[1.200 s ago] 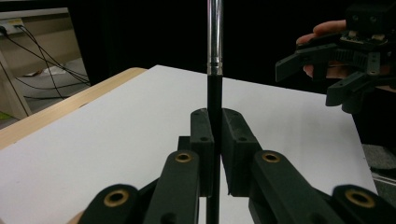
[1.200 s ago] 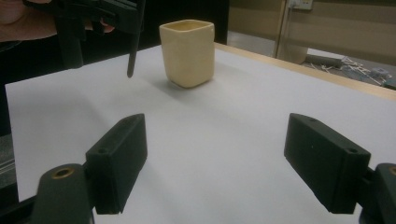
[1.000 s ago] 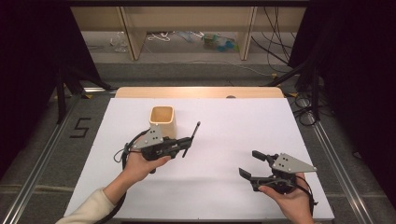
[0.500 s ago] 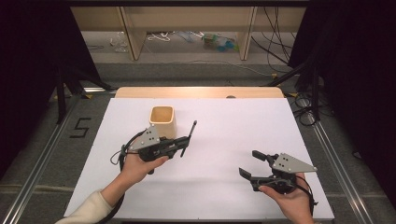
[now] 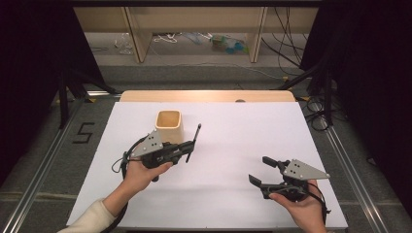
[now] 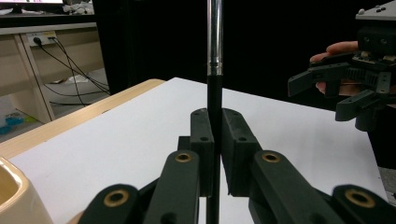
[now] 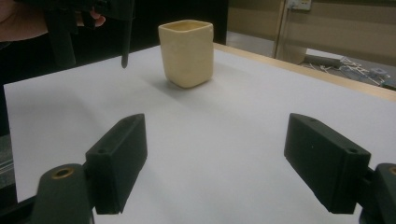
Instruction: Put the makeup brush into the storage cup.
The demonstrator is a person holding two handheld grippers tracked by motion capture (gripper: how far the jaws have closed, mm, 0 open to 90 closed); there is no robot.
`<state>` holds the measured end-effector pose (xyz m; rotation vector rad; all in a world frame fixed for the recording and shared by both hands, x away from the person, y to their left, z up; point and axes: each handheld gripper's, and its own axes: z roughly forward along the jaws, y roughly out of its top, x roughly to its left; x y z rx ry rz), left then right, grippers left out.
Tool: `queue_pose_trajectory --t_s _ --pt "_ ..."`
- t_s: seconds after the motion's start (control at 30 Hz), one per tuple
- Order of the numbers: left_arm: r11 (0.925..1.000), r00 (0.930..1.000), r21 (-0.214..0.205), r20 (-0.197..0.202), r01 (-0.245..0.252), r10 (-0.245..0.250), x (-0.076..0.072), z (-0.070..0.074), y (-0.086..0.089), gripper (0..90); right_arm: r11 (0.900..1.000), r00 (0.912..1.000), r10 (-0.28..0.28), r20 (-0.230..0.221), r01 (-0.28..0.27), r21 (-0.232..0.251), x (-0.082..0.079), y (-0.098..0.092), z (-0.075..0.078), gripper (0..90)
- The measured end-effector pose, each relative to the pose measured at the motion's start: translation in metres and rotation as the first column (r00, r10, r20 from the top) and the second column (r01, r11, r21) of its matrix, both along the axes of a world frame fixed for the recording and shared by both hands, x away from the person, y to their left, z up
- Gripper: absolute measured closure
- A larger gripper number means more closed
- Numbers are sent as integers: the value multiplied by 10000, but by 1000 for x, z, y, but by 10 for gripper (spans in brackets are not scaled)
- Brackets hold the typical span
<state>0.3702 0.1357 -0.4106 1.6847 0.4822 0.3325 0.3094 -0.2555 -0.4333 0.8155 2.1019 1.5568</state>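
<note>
A: Looking at the left gripper (image 5: 180,149), what do its fingers have?

B: They are pressed together on a thin black pen (image 5: 193,140), pinching it partway along its length. In the left gripper view the two pads (image 6: 203,140) meet on the dark shaft, which runs up past them to a silver band and on out of the top of the view. A shorter piece of the shaft sticks out on the other side of the fingers.

A: And where does the pen sit against the cup?

B: In the high view the cream cup (image 5: 169,125) stands upright on the white table (image 5: 243,126), just beyond the fingers and a little to their left. The pen slants up and away beside the cup, apart from it. Whether its lower tip touches the table I cannot tell.

A: The other hand?

B: The right gripper (image 5: 265,171) is held well apart from the pen, over bare table near the person's side. Its fingers (image 7: 119,161) stand wide open with nothing between them. In the right gripper view the cup is well ahead of them, between the two pads and upright.
</note>
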Motion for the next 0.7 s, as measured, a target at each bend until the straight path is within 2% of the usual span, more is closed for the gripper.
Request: queue_pose_trajectory --t_s 0.17,0.2,0.7 --pt "10000 9999 -16 88 -66 66 -1 1 1 836 10000 10000 20 -24 -20 -30 0 0 0 224" --pt "9999 9999 -85 74 -91 91 -1 2 1 836 10000 9998 3 -218 -3 23 -1 1 0 223" --pt "9993 9994 -194 96 -320 322 -1 3 8 836 10000 9997 2 -253 -2 -17 -1 0 0 223"
